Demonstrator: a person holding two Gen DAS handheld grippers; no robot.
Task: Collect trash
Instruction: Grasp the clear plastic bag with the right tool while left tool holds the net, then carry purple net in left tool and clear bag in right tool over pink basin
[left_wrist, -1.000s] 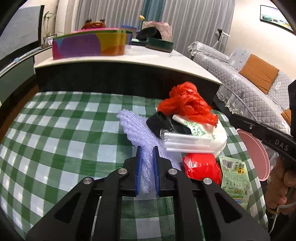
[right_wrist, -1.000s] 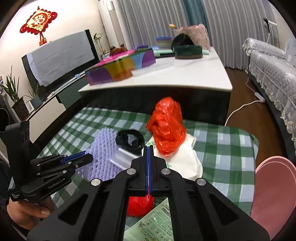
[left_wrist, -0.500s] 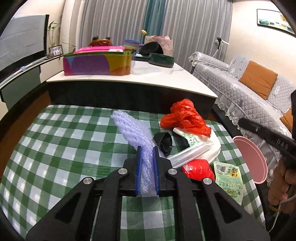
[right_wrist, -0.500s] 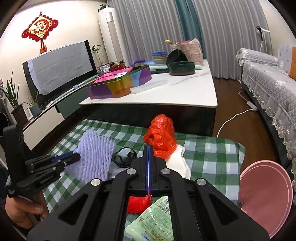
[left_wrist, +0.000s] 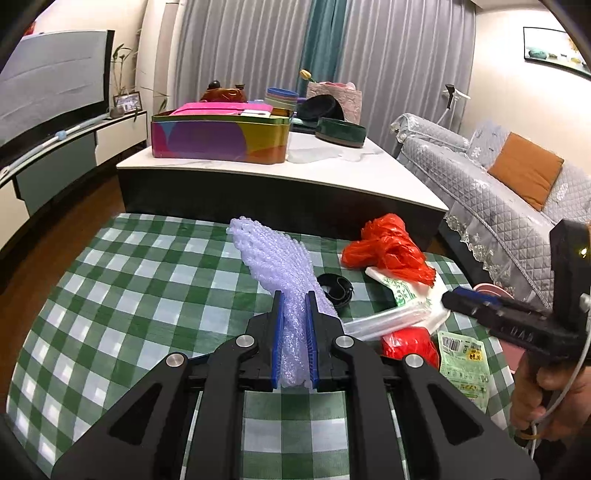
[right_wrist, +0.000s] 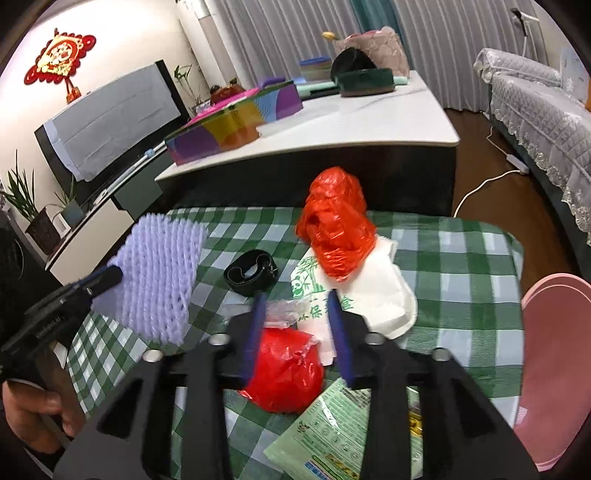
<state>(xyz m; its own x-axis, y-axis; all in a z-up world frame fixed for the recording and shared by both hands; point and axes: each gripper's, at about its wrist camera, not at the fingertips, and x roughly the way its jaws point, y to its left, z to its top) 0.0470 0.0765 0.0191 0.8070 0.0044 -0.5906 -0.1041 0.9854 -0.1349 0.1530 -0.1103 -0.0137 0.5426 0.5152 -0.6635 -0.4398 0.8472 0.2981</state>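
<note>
Between the blue pads of the left tool (left_wrist: 294, 325) sits a lilac foam net (left_wrist: 275, 258), pinched and lifted clear of the checked worktop (left_wrist: 122, 295). To its right, the right tool (right_wrist: 297, 325) is spreading its jaws above a crumpled red bag (right_wrist: 284, 369), the pads not pressing on it. Just beyond lie clear plastic wrap (right_wrist: 284, 308), a white tissue pack (right_wrist: 373, 295) with a second red bag (right_wrist: 338, 221) on top, and a black loop (right_wrist: 251, 271). A green wrapper (right_wrist: 340, 435) lies nearest, and a pink bin (right_wrist: 557, 362) stands beside the worktop.
</note>
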